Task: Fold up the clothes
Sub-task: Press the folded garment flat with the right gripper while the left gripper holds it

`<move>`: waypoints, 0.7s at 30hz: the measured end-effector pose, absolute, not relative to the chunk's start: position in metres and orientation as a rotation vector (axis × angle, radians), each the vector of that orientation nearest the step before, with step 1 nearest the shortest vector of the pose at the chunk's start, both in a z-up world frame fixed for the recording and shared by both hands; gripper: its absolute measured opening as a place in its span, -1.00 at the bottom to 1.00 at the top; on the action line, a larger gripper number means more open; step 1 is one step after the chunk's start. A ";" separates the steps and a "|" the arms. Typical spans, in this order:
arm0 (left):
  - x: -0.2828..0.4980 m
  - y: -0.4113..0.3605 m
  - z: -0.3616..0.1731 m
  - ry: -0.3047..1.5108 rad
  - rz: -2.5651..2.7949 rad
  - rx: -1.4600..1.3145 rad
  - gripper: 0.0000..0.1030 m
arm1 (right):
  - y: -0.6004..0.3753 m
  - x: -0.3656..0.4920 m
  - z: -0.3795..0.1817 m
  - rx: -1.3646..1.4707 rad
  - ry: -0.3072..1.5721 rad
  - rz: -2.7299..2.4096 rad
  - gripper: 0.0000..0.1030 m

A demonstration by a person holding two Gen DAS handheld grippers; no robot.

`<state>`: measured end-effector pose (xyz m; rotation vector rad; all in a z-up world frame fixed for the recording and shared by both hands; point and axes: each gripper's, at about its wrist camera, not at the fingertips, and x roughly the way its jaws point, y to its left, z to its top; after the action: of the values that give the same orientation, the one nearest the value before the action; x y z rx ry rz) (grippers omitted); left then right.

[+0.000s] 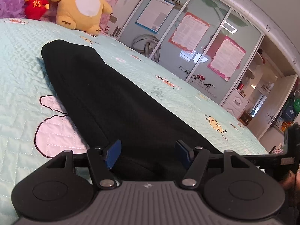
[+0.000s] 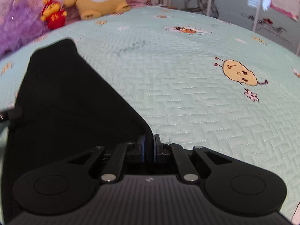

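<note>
Right gripper [image 2: 149, 147] clenched on near corner of black garment [image 2: 71, 101], apparently pinching hem. Left gripper [image 1: 148, 154] released, jaws astride near edge; clamp before lifting. Garment lies lengthwise on quilted bed [image 2: 187, 103]; carry both corners evenly toward far end.

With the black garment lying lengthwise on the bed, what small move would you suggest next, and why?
Probably close the left tongs on the near edge of the black garment. The right tongs are already shut on its near right corner, while the left ones stand open with the cloth between their pads, so neither end can be lifted evenly yet.
</note>
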<state>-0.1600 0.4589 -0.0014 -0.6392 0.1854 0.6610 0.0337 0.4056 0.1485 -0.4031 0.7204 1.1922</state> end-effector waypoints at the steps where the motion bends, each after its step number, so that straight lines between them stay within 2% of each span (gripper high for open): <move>1: -0.160 0.460 -0.002 0.185 0.660 -0.644 0.31 | 0.402 0.036 0.152 -0.363 0.729 1.188 -0.75; 3: -0.162 0.461 -0.002 0.175 0.659 -0.661 0.30 | 0.396 0.035 0.164 -0.270 0.696 1.176 -0.61; 5: -0.166 0.464 -0.004 0.158 0.660 -0.691 0.20 | 0.405 0.028 0.171 -0.162 0.725 1.252 -0.61; 9: -0.169 0.465 -0.005 0.141 0.660 -0.722 0.17 | 0.452 0.012 0.160 0.000 0.899 1.438 -0.62; 10: -0.168 0.465 -0.005 0.141 0.659 -0.724 0.17 | 0.471 0.008 0.148 -0.016 0.964 1.468 -0.65; 11: -0.168 0.465 -0.005 0.141 0.658 -0.725 0.17 | 0.488 0.006 0.135 -0.046 0.984 1.459 -0.94; 12: -0.168 0.465 -0.006 0.139 0.657 -0.728 0.17 | 0.497 0.012 0.126 -0.016 0.972 1.415 -1.00; 15: -0.169 0.464 -0.008 0.135 0.655 -0.734 0.17 | 0.505 0.040 0.119 0.195 0.931 1.230 -1.00; 17: -0.170 0.463 -0.008 0.130 0.655 -0.740 0.16 | 0.511 0.037 0.129 0.185 0.869 1.138 -0.98; 21: -0.176 0.465 -0.010 0.100 0.661 -0.786 0.05 | 0.532 0.001 0.139 0.261 0.911 1.435 -0.94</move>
<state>-0.1761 0.4647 -0.0104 -0.7859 0.1000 0.6608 0.0013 0.5324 0.1388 0.2611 0.9113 1.4351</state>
